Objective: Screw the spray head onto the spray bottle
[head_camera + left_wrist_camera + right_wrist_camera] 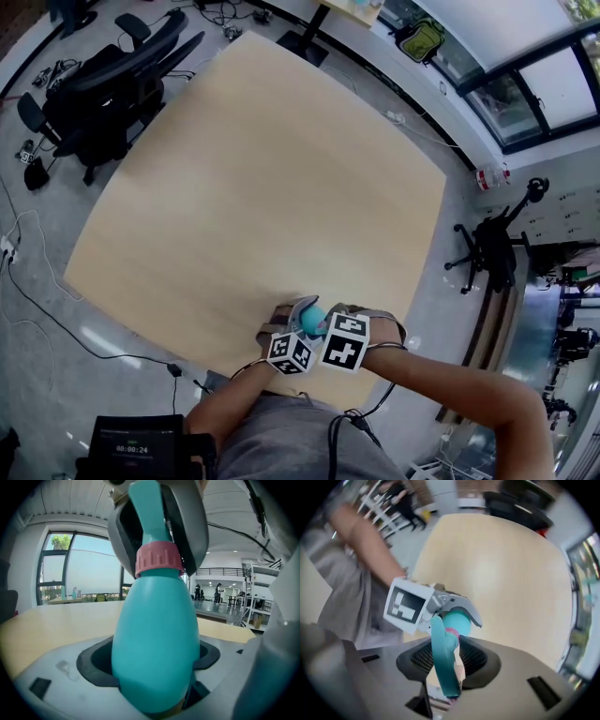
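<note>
Jaws of our left gripper (pixel 154 693) clamp the bottle (pixel 154 639) round its belly, those of our right gripper (pixel 447 679) pinch the spray head (pixel 440 651) atop it: light, stiff, slippery plastic, we judge, wanting firm holds.

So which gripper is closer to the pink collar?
Right. The right gripper clamps the spray head just above the pink collar; the left gripper holds the teal bottle's base.
</note>
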Demonstrator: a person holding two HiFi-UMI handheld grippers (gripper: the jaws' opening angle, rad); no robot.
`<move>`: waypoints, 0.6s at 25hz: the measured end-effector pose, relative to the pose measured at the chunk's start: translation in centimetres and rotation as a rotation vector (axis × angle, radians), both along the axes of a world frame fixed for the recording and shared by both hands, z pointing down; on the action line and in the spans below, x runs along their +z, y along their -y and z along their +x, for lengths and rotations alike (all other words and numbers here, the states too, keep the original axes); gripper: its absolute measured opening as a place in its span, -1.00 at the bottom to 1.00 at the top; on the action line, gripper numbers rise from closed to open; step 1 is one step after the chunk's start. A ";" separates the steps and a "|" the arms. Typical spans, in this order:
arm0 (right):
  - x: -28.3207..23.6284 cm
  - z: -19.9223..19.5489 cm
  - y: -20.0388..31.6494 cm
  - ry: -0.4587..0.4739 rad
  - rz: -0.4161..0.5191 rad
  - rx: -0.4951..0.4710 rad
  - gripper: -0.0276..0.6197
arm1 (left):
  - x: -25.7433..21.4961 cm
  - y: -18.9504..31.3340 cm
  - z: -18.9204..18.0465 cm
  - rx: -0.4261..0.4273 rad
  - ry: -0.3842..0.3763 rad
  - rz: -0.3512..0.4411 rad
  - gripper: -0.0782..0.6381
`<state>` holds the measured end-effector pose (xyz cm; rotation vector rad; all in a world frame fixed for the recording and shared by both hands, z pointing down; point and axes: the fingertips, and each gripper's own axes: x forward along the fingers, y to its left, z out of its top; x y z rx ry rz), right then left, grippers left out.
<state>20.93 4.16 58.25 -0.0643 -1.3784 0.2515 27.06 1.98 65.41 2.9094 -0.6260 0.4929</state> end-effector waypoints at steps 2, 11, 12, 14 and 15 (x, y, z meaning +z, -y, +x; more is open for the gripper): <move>0.0 -0.4 0.4 0.062 0.042 0.322 -0.50 | -0.1 0.3 -0.4 -0.054 0.007 0.001 0.32; -0.6 -0.8 3.2 0.379 0.290 1.317 -0.49 | -0.1 1.1 -1.3 -0.199 0.046 0.005 0.31; -0.9 -0.8 3.2 0.391 0.301 1.310 -0.49 | -0.3 1.1 -1.3 -0.198 0.046 0.006 0.31; -1.1 -0.9 3.0 0.414 0.305 1.279 -0.48 | -0.4 1.0 -1.3 -0.196 0.047 0.006 0.32; -1.0 -0.9 3.0 0.425 0.301 1.257 -0.48 | -0.3 1.0 -1.3 -0.196 0.047 0.006 0.32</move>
